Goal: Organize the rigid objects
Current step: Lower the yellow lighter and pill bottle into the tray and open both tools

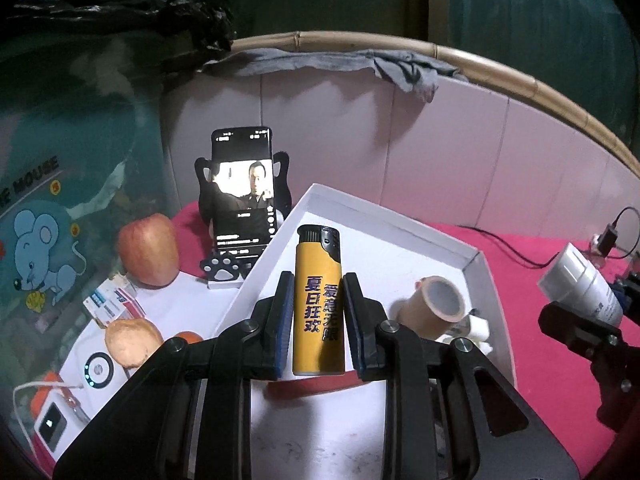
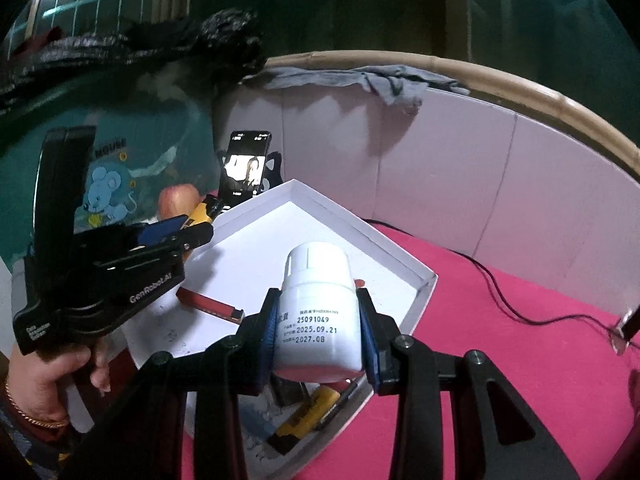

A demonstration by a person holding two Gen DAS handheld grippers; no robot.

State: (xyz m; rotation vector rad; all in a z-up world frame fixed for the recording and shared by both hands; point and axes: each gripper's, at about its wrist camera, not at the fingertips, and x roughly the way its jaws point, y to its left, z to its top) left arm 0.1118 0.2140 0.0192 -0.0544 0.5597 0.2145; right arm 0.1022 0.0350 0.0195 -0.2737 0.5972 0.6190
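In the left wrist view my left gripper (image 1: 319, 284) is shut on a yellow lighter (image 1: 318, 304) that stands upright between the pads, above the near left part of a white tray (image 1: 384, 210). A roll of brown tape (image 1: 436, 300) lies in the tray. My right gripper (image 2: 317, 296) is shut on a white pill bottle (image 2: 316, 312), cap pointing forward, over the tray (image 2: 360, 220). A red flat object (image 2: 210, 304) and a yellow-black cutter (image 2: 304, 420) lie in the tray below. The left gripper (image 2: 192, 224) shows at the left, held by a hand (image 2: 52, 376).
A phone on a black stand (image 1: 244, 188) is behind the tray, with an apple (image 1: 149, 250), small boxes (image 1: 114, 300) and a charger (image 1: 52, 424) to its left. Pink cloth (image 2: 500, 340) covers the table; a black cable (image 2: 500, 292) crosses it. White panels (image 2: 440, 160) wall the back.
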